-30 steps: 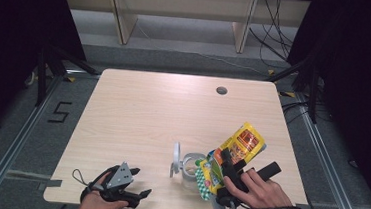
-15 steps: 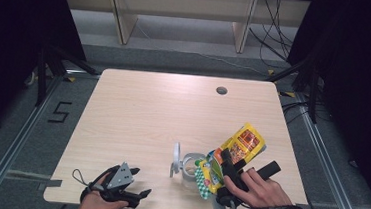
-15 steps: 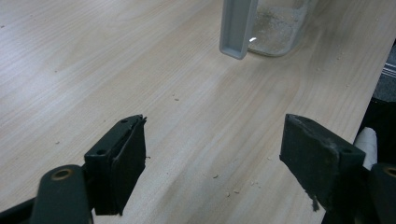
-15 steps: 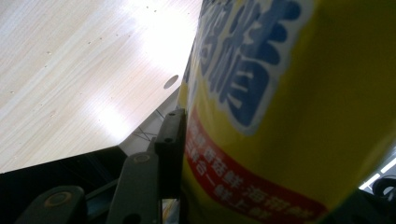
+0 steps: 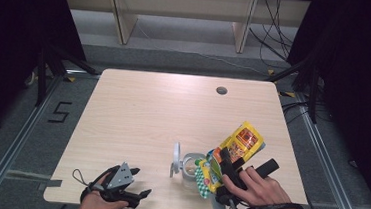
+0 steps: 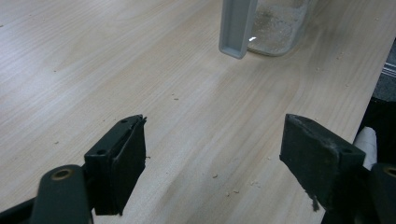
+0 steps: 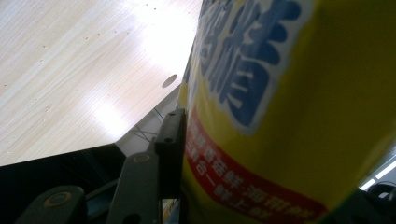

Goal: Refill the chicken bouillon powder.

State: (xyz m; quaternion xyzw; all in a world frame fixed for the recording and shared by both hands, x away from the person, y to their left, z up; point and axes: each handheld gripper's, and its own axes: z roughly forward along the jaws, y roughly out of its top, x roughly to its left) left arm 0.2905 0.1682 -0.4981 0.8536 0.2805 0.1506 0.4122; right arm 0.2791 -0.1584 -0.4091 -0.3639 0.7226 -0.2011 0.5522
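- The right gripper grasps a yellow snack bag, its jaws pressed against the bag's sides; in the right gripper view the bag sits against the jaw
- The bag is tilted above a clear jar near the table's front edge, the jar's grey lid swung open at its left
- The left gripper rests at the front left, jaws spread apart with nothing between them, well apart from the jar

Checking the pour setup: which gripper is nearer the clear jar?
Right. The right gripper, shut on the yellow bag, is beside the clear jar; the left gripper sits apart.
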